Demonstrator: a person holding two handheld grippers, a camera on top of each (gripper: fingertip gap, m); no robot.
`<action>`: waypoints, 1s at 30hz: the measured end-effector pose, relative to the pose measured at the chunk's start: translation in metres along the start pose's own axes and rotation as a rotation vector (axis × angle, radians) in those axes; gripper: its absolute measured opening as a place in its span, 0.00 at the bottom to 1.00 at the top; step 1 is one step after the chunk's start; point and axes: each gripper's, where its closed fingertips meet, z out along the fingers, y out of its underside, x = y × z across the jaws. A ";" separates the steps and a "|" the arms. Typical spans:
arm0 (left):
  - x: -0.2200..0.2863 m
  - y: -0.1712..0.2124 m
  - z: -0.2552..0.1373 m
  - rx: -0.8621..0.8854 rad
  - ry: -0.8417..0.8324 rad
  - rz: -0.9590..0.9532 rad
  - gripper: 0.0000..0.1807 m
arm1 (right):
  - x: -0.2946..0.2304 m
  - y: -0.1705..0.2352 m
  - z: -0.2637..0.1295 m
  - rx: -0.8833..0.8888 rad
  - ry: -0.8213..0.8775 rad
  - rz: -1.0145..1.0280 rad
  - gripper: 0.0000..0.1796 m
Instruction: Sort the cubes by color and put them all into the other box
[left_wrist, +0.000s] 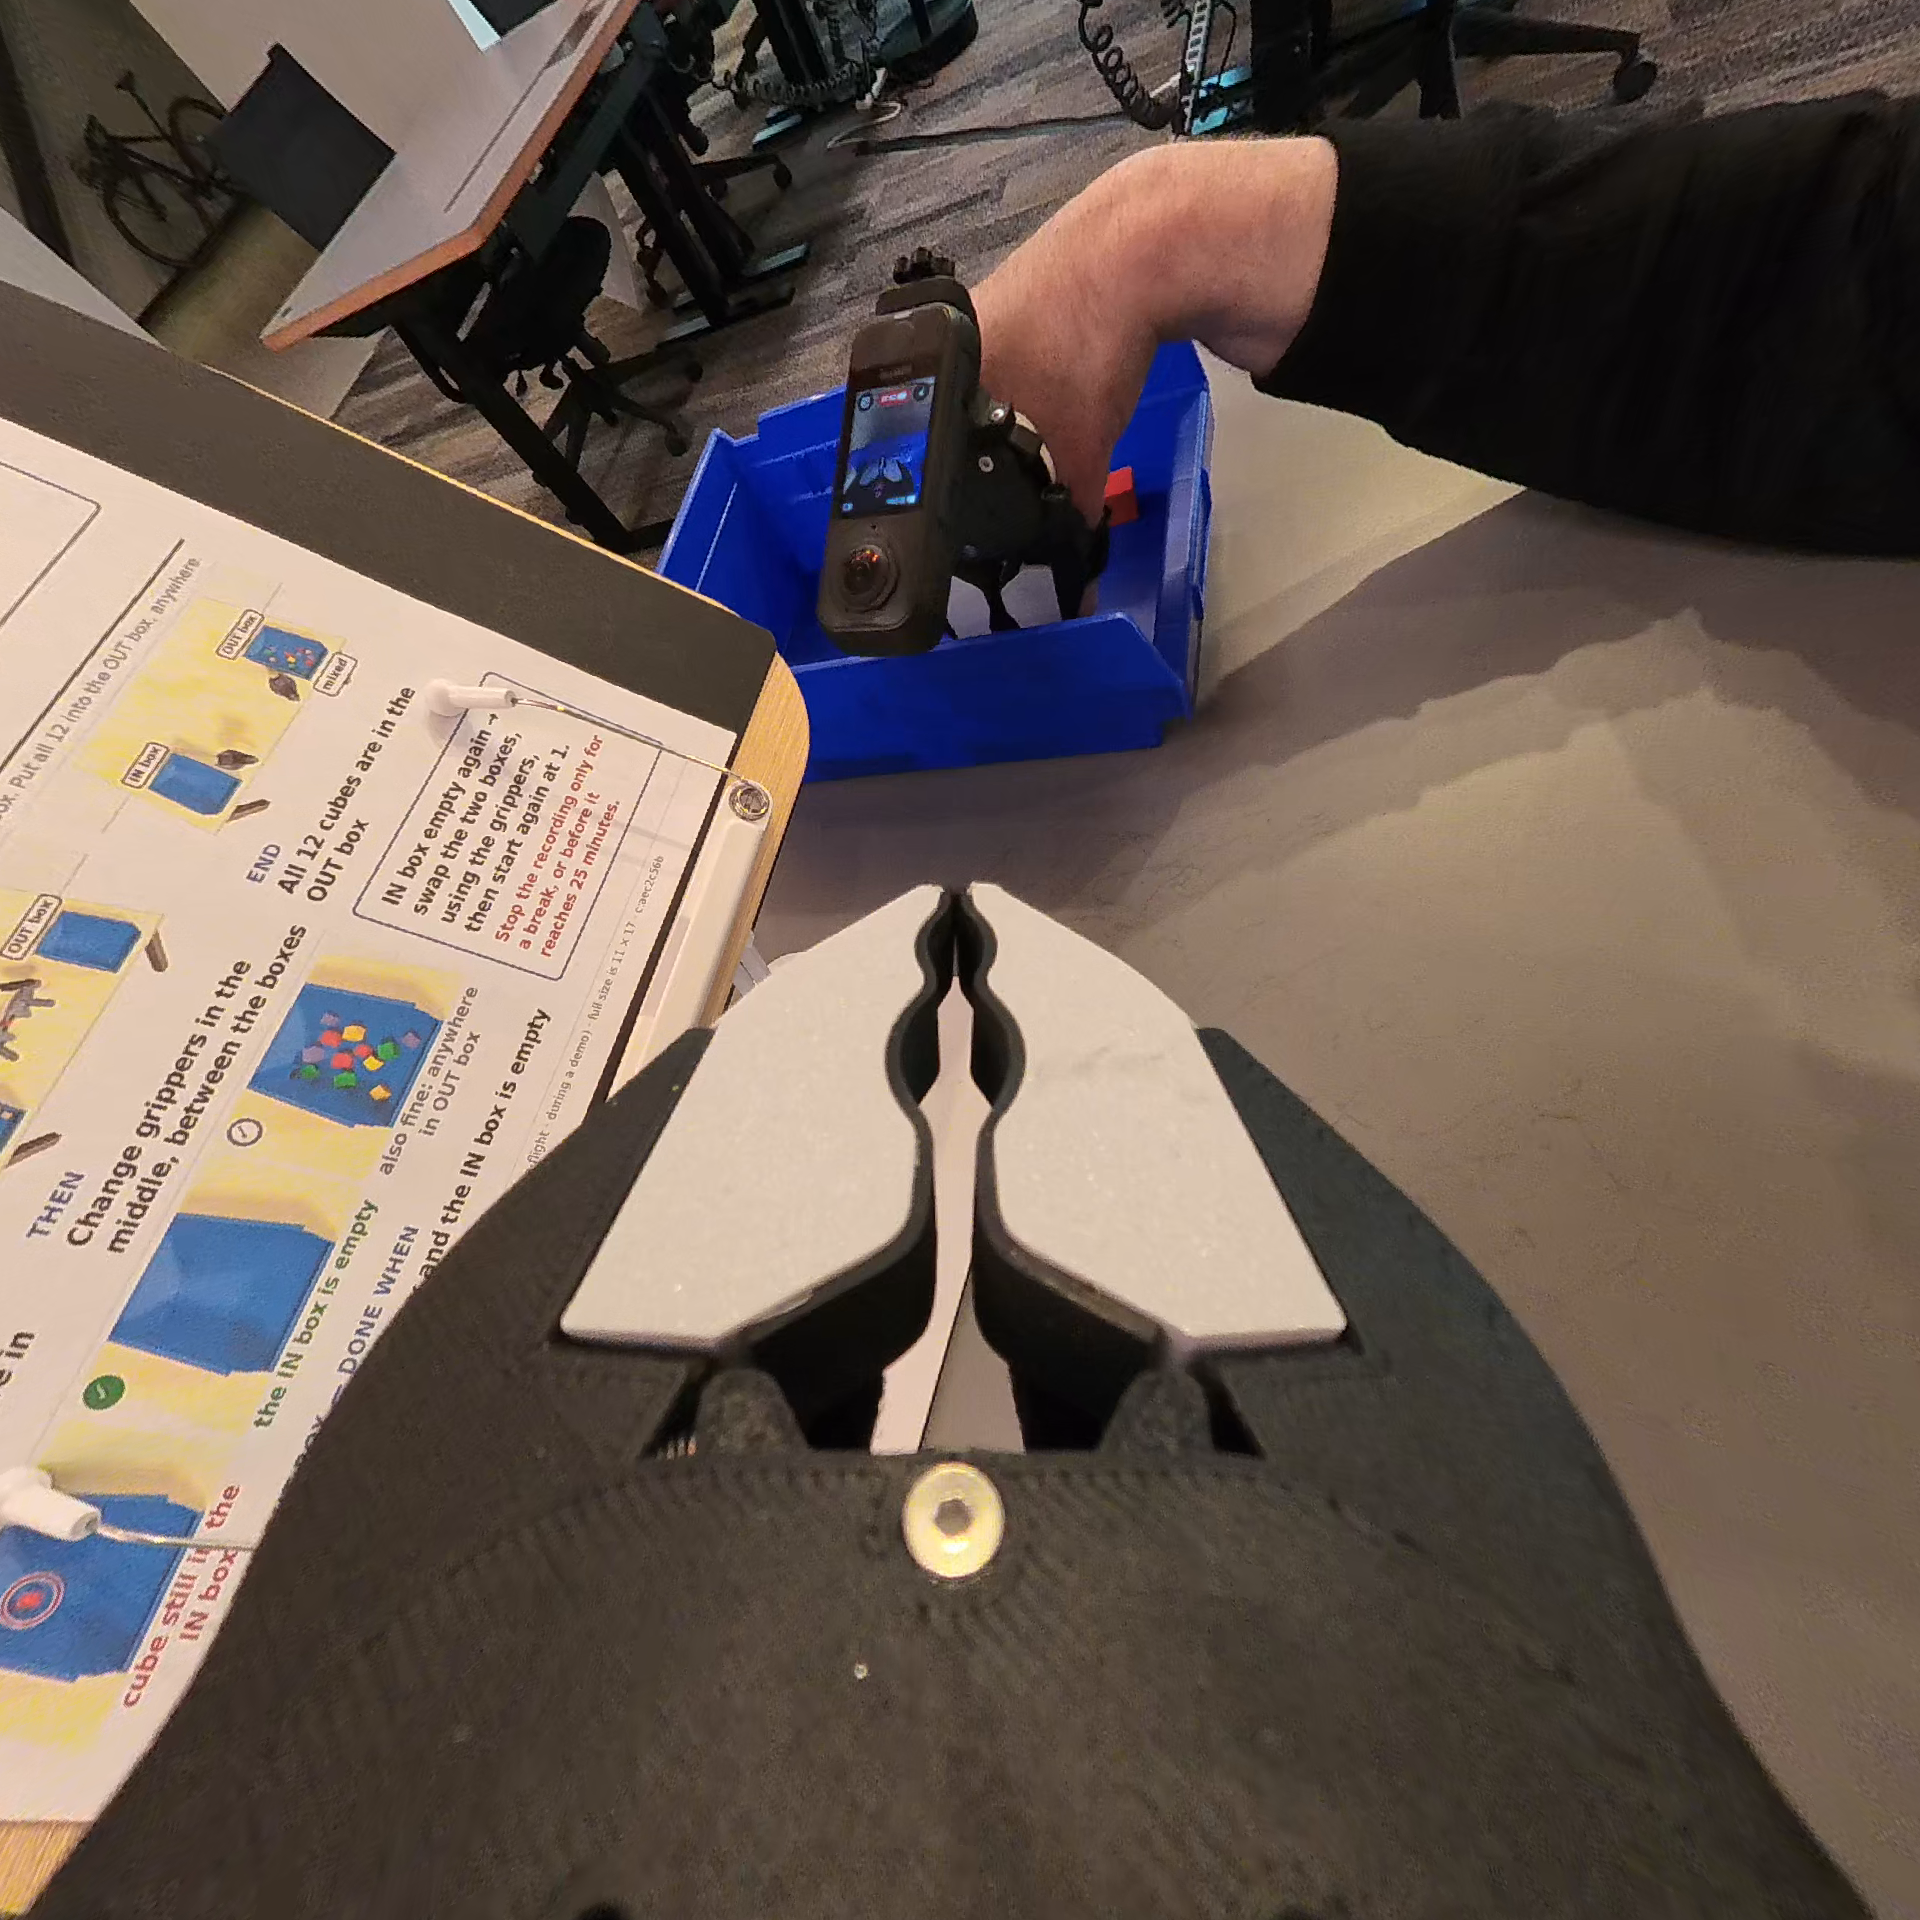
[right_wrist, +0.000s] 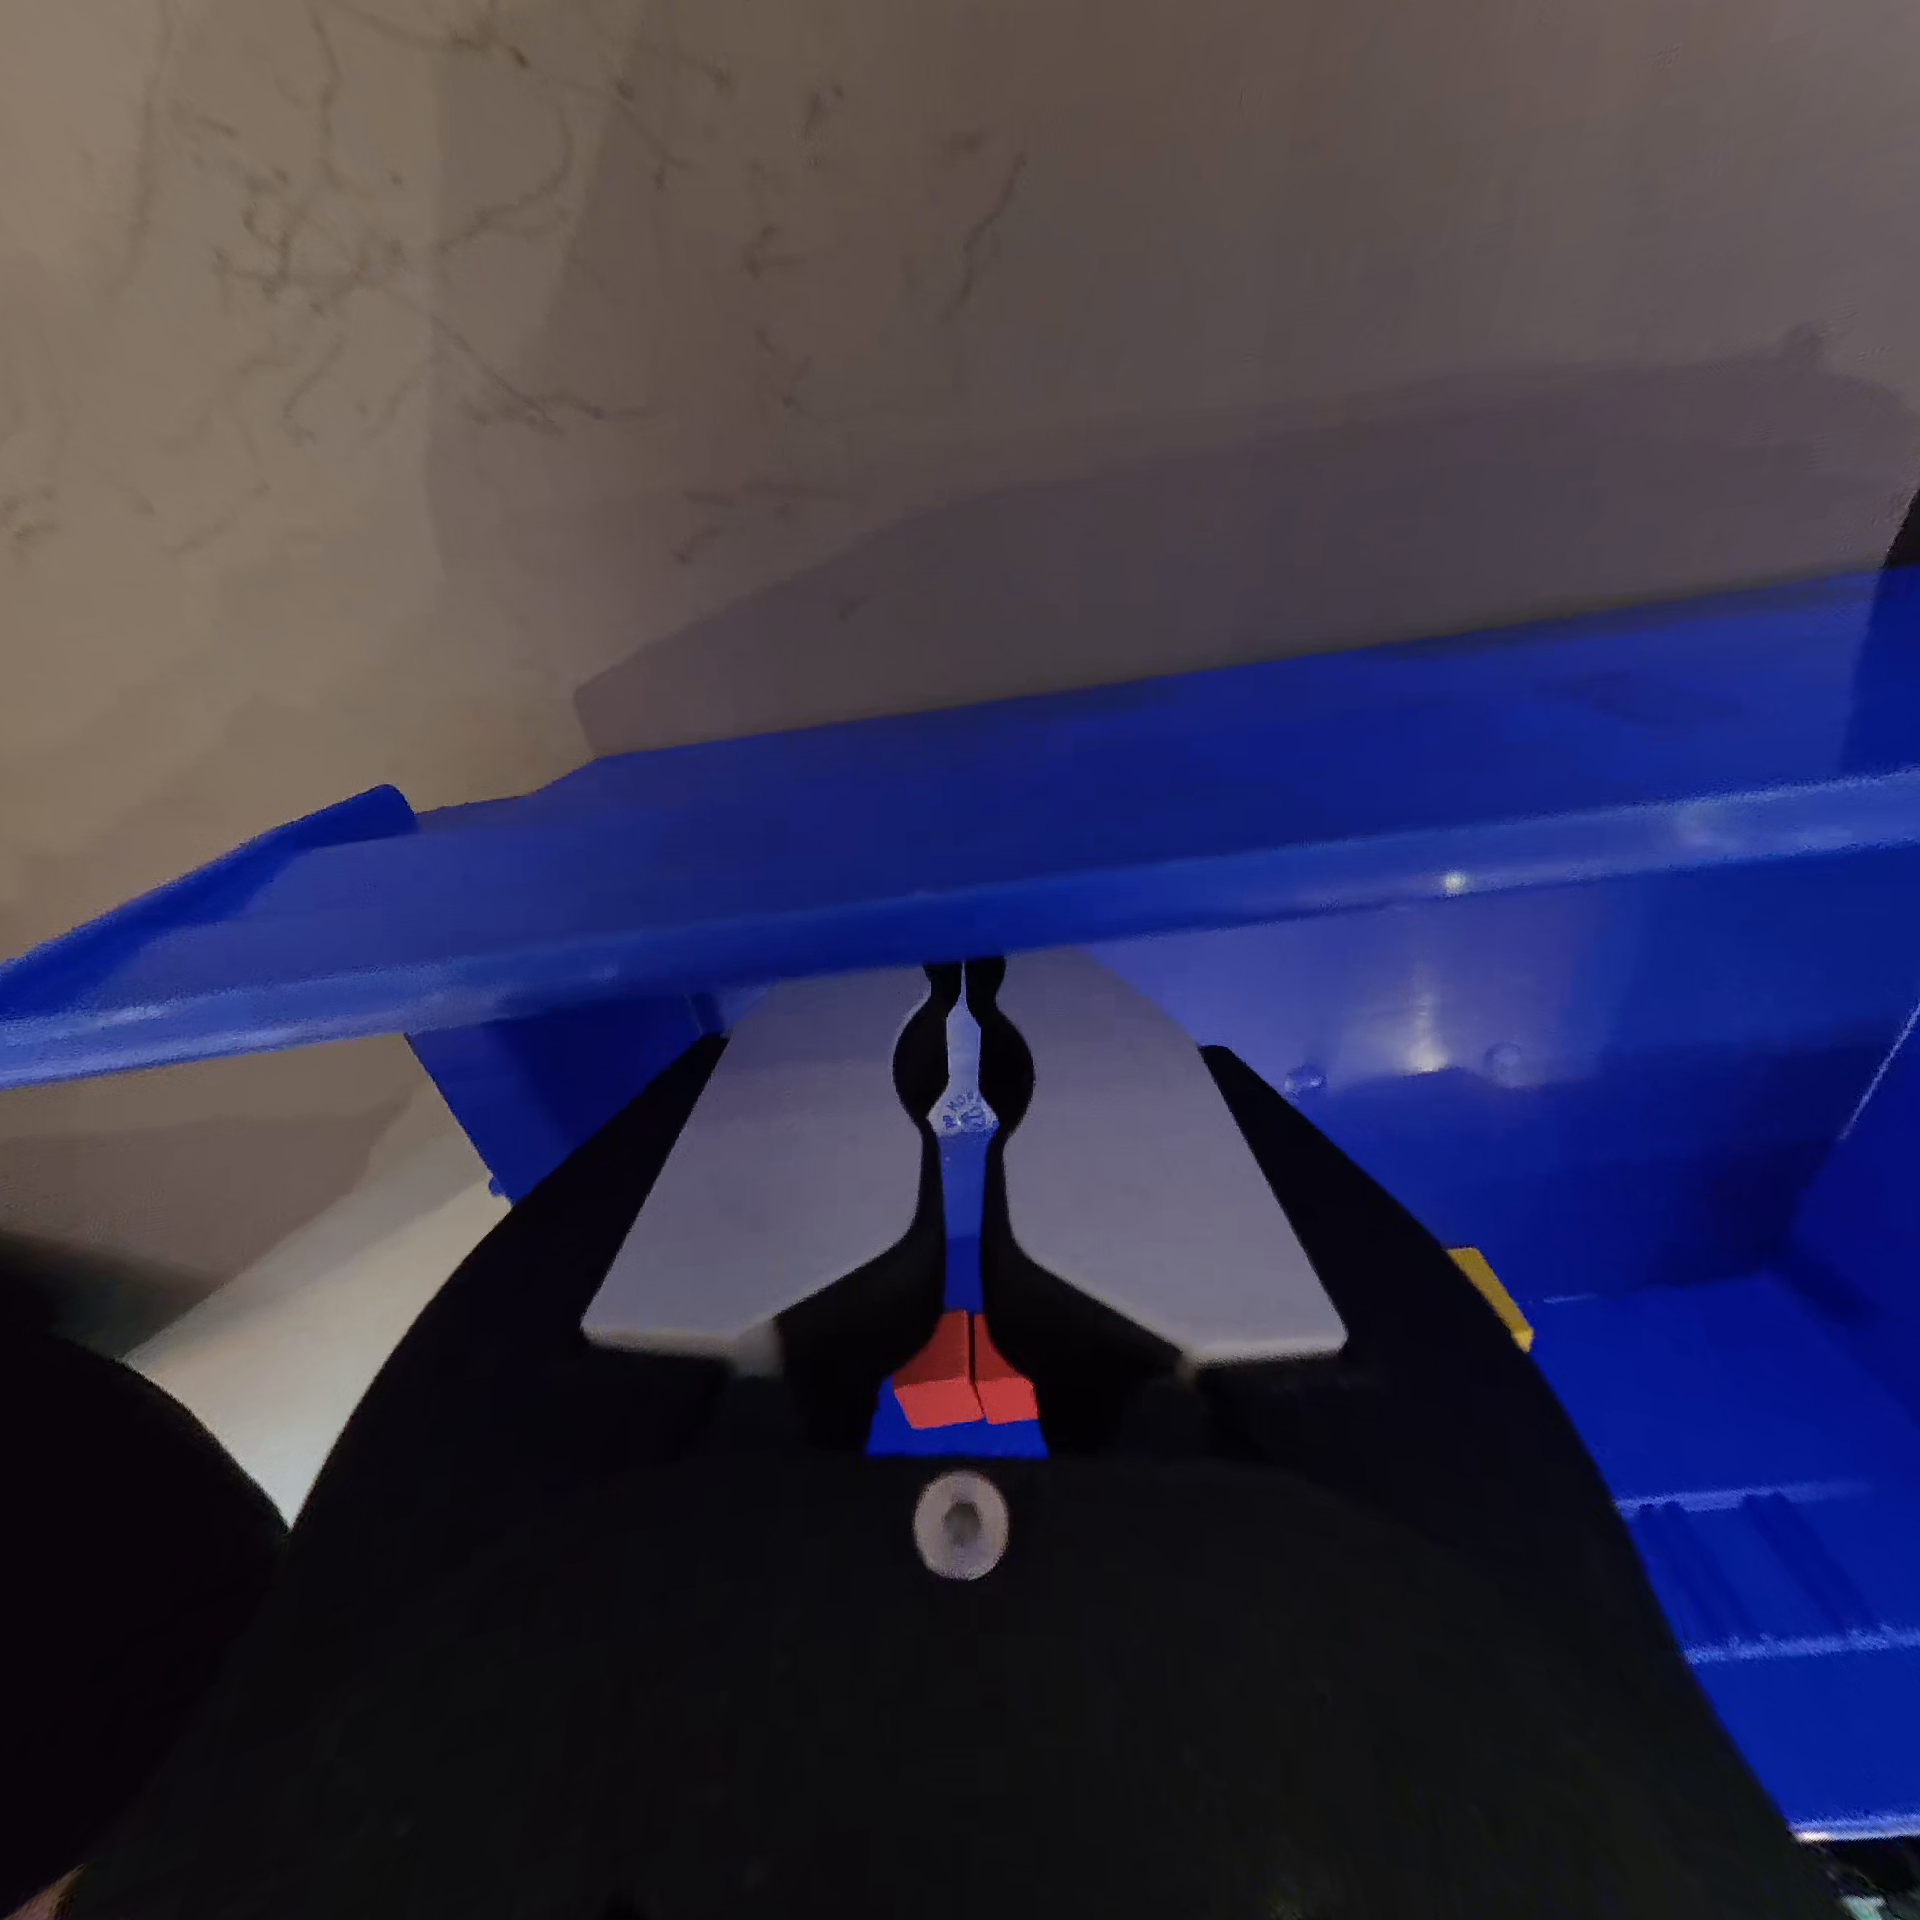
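My left gripper (left_wrist: 954, 902) is shut and empty, held over the grey table. Far ahead stands a blue box (left_wrist: 987, 686). A hand holds the right gripper down inside it, and a red cube (left_wrist: 1120, 490) shows by that hand. In the right wrist view my right gripper (right_wrist: 964, 977) is shut with nothing between its tips, close to the blue box's wall (right_wrist: 935, 862). Two red cubes (right_wrist: 940, 1377) lie side by side on the box floor under the fingers. A yellow cube (right_wrist: 1491, 1299) lies to the right.
A printed instruction sheet (left_wrist: 312, 935) lies on a board at the left, its corner near the box. The person's dark sleeve (left_wrist: 1610, 312) reaches in from the right. Desks and chairs stand beyond the table edge. Left tips to right tips: about 30 centimeters.
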 end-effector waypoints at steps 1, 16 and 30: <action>0.000 0.000 0.000 0.000 0.000 0.000 0.00 | -0.001 0.001 0.000 -0.002 -0.006 0.005 0.00; 0.003 0.001 0.003 -0.010 0.005 0.008 0.00 | -0.013 -0.008 0.003 0.021 -0.065 -0.038 0.00; 0.005 0.001 0.004 -0.021 0.009 0.016 0.00 | 0.028 0.013 -0.008 0.000 0.122 0.069 0.00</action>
